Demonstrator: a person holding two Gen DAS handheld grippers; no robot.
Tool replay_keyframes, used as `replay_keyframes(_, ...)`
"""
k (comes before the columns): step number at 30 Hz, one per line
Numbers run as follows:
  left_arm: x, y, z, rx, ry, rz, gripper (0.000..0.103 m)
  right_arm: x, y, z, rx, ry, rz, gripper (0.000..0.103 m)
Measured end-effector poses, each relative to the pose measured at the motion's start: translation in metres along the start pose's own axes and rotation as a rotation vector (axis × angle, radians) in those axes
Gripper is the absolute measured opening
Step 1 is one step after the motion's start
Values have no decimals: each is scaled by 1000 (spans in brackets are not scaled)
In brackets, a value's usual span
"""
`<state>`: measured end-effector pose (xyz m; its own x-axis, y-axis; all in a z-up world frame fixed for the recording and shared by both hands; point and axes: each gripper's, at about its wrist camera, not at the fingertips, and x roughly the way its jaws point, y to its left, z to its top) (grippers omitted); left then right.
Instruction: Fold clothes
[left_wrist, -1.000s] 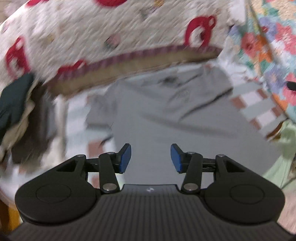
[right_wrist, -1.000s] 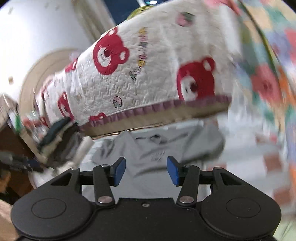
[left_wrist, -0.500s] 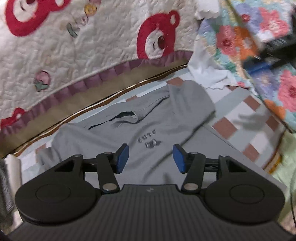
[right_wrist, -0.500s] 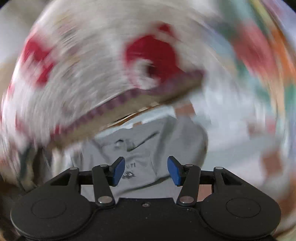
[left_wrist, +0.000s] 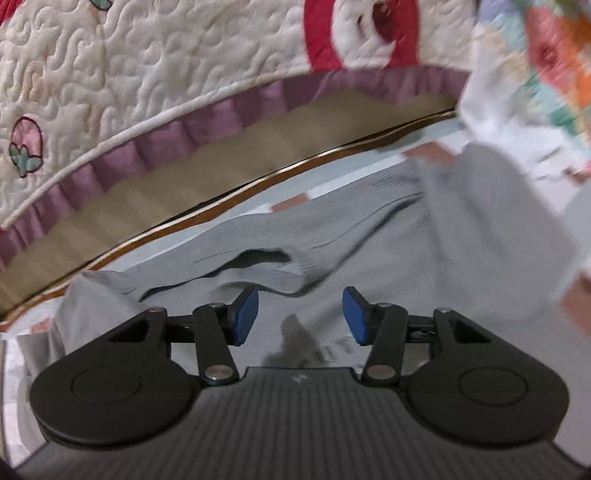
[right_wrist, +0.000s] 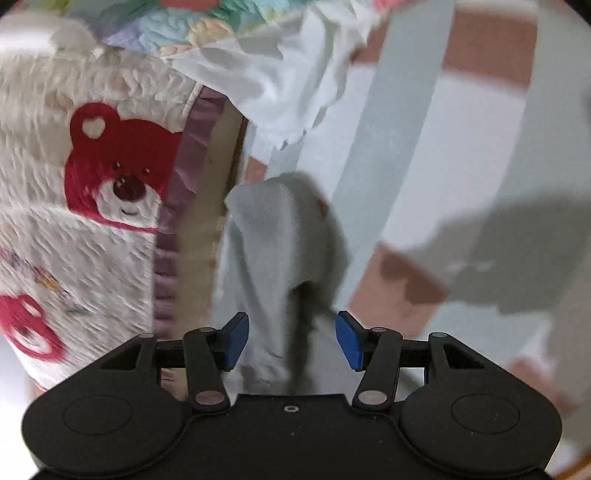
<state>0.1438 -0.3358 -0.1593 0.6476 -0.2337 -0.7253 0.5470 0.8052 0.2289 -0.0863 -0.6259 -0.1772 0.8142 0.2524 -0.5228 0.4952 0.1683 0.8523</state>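
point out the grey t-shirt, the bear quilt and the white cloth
grey t-shirt (left_wrist: 369, 236), left wrist view, on the shoulder fabric beside the neck opening
bear quilt (right_wrist: 110, 166), right wrist view, on the red bear's face
white cloth (right_wrist: 280, 92), right wrist view, on its crumpled middle

Both wrist views look steeply down, close over the grey shirt (left_wrist: 369, 236).

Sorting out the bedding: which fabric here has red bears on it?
The cream quilted blanket with the purple ruffle: the grey T-shirt is plain, the other quilt floral, the sheet checked.
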Motion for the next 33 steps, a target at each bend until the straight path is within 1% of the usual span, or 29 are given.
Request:
replay_keyframes(1,5,0,-1,3,-7,8,49,10,1,0,-26,4,-4,58)
replay_keyframes(3,13,4,0,-13,-21,20,50,24,7,0,-135,-4,-57,59)
replay_keyframes(4,18,9,1,-27,-23,12,51,32,7,3,-171,-9,-51,59)
replay_keyframes(5,23,13,3,-43,-24,4,51,40,5,9,-180,-8,-18,59)
replay_keyframes(8,38,26,7,-94,-3,-33,52,62,-12,22,-117,11,105,60)
replay_keyframes(9,45,28,9,-86,20,-51,52,68,-16,26,-105,13,134,61)
replay_keyframes(11,61,24,13,-25,63,-69,52,78,-11,34,-153,4,139,59)
replay_keyframes(12,65,19,16,17,52,-50,56,82,-8,38,-180,4,140,59)
replay_keyframes(13,70,15,19,60,41,-31,64,84,-3,40,-221,8,135,58)
replay_keyframes(14,73,11,22,93,31,-19,67,86,3,43,-272,-10,129,52)
replay_keyframes(15,76,10,26,103,23,-23,67,84,7,45,-331,-38,127,11)
replay_keyframes(16,79,9,29,112,14,-27,51,80,12,48,-383,-67,124,5)
replay_keyframes(17,81,8,33,121,8,-31,29,74,17,51,-426,-99,123,5)
replay_keyframes(18,83,7,38,128,6,-34,4,66,22,56,-452,-139,122,5)
replay_keyframes(19,83,7,42,132,-5,-30,3,54,29,61,-487,-182,120,5)
replay_keyframes(20,80,8,47,130,-39,-9,3,44,36,66,-528,-224,113,5)
replay_keyframes(22,75,12,57,117,-102,26,3,26,54,70,-663,-301,59,5)
replay_keyframes(24,68,24,70,41,-142,9,3,19,64,70,-775,-353,2,5)
replay_keyframes(26,62,34,81,-24,-182,-1,3,18,65,68,-848,-371,-45,4)
replay_keyframes(27,61,35,85,-27,-200,17,3,18,66,66,-869,-368,-42,4)
replay_keyframes(29,60,37,94,-38,-229,49,3,17,67,64,-870,-355,11,7)
replay_keyframes(30,65,42,97,-62,-225,58,3,16,65,64,-853,-360,32,11)
replay_keyframes(31,71,46,101,-85,-221,68,3,16,64,65,-840,-362,44,26)
replay_keyframes(32,78,48,104,-97,-210,79,3,19,63,65,-836,-358,29,31)
replay_keyframes(33,88,46,104,-81,-182,94,3,22,61,66,-832,-354,15,32)
